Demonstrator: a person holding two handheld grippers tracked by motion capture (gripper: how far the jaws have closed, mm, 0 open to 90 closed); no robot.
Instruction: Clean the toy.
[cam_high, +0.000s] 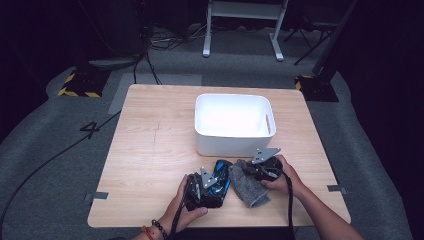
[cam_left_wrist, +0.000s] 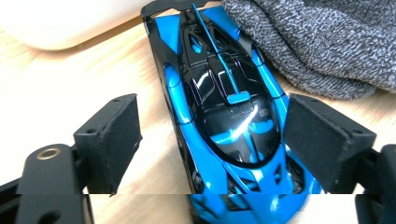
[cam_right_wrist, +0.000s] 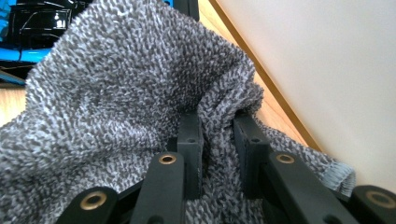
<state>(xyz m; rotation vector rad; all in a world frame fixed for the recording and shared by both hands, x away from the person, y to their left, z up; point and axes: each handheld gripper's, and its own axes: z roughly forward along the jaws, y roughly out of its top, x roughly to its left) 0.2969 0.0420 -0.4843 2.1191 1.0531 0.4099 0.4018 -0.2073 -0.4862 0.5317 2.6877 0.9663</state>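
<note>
The shiny blue and black toy racing car (cam_left_wrist: 224, 112) lies on the light wooden table (cam_high: 150, 150), near its front edge, just in front of the white plastic bin (cam_high: 232, 122). The left gripper (cam_left_wrist: 212, 140) has its jaws wide open, one on each side of the car's body, and neither pad is pressing it. Directly beside the car, on its right, lies the grey knitted cloth (cam_right_wrist: 116, 93), touching it at one corner. The right gripper (cam_right_wrist: 217, 140) has its jaws closed on a fold of this cloth, close to the bin's wall.
</note>
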